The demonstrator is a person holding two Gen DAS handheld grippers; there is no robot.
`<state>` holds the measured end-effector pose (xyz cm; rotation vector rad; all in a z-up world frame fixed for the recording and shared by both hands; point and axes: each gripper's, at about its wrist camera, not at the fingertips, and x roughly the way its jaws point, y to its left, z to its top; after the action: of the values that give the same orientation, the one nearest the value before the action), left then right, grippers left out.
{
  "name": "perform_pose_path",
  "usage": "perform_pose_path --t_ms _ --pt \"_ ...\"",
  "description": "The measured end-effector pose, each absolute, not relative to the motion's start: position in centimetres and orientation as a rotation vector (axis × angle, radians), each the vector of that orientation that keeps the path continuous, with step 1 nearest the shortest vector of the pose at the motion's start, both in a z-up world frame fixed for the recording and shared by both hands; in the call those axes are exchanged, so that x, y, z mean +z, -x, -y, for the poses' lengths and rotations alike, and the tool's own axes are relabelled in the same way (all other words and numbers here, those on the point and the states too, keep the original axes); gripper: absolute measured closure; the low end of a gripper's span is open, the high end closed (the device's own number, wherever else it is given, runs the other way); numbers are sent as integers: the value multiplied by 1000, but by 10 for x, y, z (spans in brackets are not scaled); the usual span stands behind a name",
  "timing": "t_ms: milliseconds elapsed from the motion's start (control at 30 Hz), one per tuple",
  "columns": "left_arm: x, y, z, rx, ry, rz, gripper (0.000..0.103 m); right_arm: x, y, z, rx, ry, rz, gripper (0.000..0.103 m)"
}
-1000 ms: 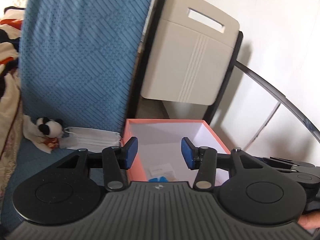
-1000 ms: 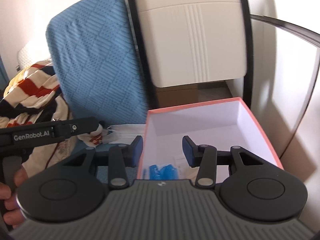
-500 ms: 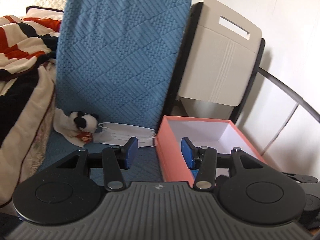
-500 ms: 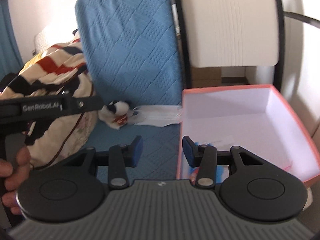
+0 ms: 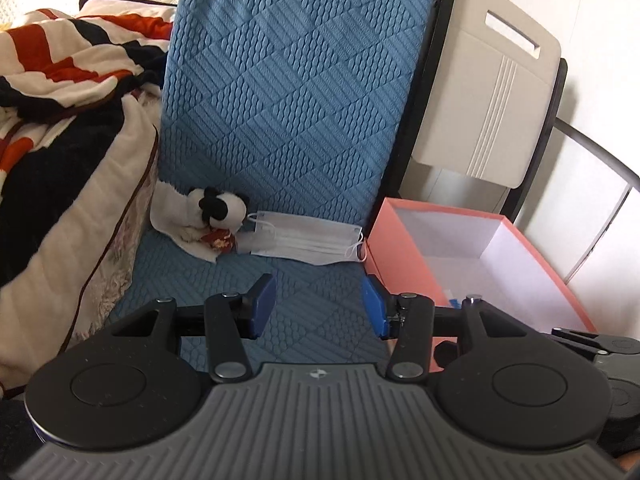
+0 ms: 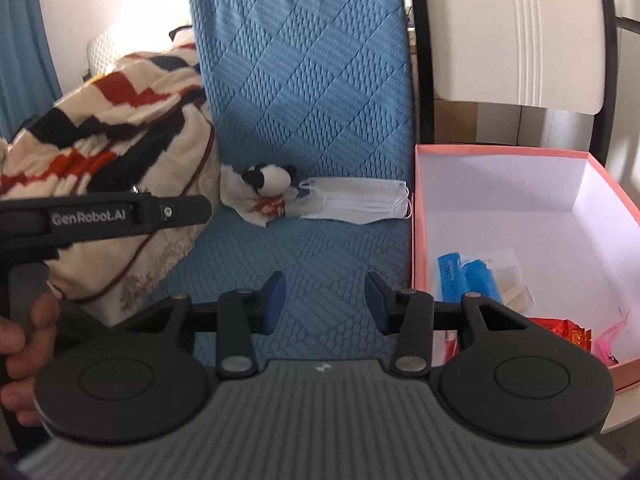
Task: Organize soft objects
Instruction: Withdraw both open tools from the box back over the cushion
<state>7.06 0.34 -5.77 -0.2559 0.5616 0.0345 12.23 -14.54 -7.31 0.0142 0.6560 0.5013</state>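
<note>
A small black-and-white plush panda [image 5: 218, 211] [image 6: 269, 179] lies on a white cloth at the back of a blue quilted seat [image 5: 304, 312] [image 6: 320, 248]. Beside it on the right lies a white face mask [image 5: 306, 238] [image 6: 358, 200]. A pink box [image 5: 394, 252] [image 6: 600, 168] stands right of the mask, holding blue packets [image 6: 466, 276] and red and pink wrappers. My left gripper [image 5: 319, 304] hovers open over the seat, short of the mask, nothing between its fingers. My right gripper [image 6: 325, 300] is open too, above the seat just left of the box.
A striped blanket [image 5: 60, 92] [image 6: 104, 120] is piled on the left of the seat. The blue backrest [image 5: 296, 80] rises behind the toys. A folded white chair [image 5: 484, 80] leans behind the box. A hand [image 6: 20, 340] holds the left tool's handle.
Both views have swung left, from over the box to over the seat, and sunk lower. The panda and mask now sit nearer the middle. Neither gripper's opening has changed.
</note>
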Motion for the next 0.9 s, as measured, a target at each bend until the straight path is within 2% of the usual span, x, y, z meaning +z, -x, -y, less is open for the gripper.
perform_pose_path --t_ms 400,900 --pt "-80 -72 -19 37 270 -578 49 -100 -117 132 481 18 -661 57" --pt "-118 -115 -55 64 351 -615 49 -117 -147 111 480 -53 -682 57"
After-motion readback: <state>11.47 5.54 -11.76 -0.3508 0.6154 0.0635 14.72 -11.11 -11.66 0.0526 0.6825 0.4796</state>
